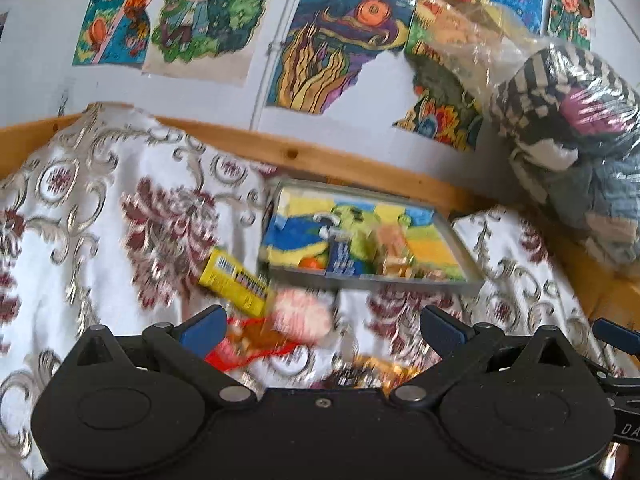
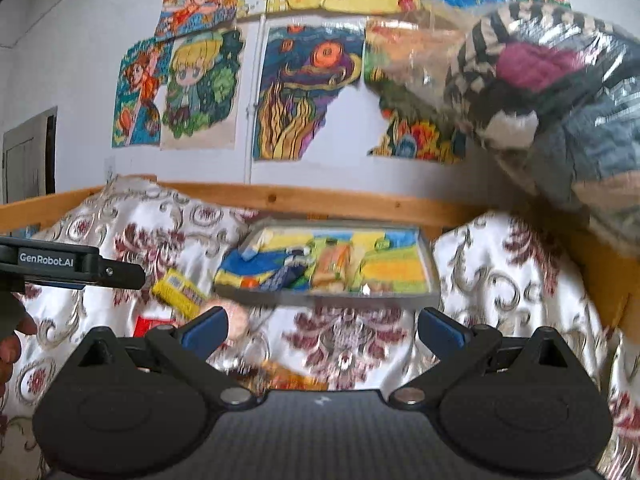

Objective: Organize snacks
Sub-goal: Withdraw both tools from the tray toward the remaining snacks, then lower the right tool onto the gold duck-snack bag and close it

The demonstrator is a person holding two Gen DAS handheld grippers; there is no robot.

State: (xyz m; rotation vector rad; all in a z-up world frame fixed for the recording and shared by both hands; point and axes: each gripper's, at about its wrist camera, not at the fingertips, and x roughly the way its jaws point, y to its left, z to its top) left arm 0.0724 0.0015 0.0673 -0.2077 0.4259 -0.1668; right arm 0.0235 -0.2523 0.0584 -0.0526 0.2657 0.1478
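Both your grippers, left [image 1: 320, 330] and right [image 2: 322, 328], hang wide open, holding nothing. Next, pick the yellow packet [image 1: 236, 282] and carry it into the tray [image 1: 460, 280].

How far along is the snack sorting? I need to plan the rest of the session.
Partly done: the tray already holds a few packets, among them a blue packet. In hand: nothing; the left gripper and the right gripper are both open and empty. Left: the yellow packet, the pink-and-white snack and a red packet lie loose on the patterned cloth.
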